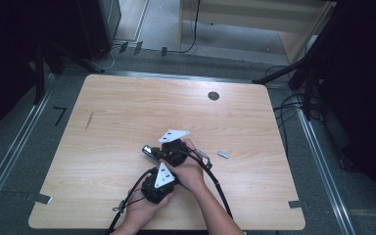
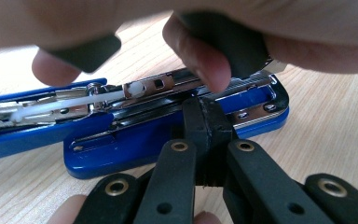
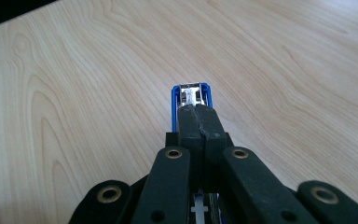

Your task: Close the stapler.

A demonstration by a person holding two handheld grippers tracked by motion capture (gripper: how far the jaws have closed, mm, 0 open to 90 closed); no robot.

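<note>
Apparently we steady an opened blue stapler (image 2: 177, 140) on the table (image 1: 127, 112) with both grippers.
Left gripper (image 2: 207, 122) and right gripper (image 3: 198, 122): jaws pressed together, gripping nothing clearly; the staple strip (image 1: 223, 154) lies just beside, probably for loading.

One table (image 1: 127, 112) carries one blue stapler (image 2: 158, 135), opened. Two small metal pieces (image 1: 223, 154) lie near its right edge. Two grippers, left (image 1: 159, 183) and right (image 1: 169, 147), and two hands.

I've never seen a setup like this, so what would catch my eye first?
A blue stapler, opened so its metal staple channel shows, lies on the wooden table near the middle. Both hands crowd over it, the left tool against its side. A small metal strip lies just right.
</note>
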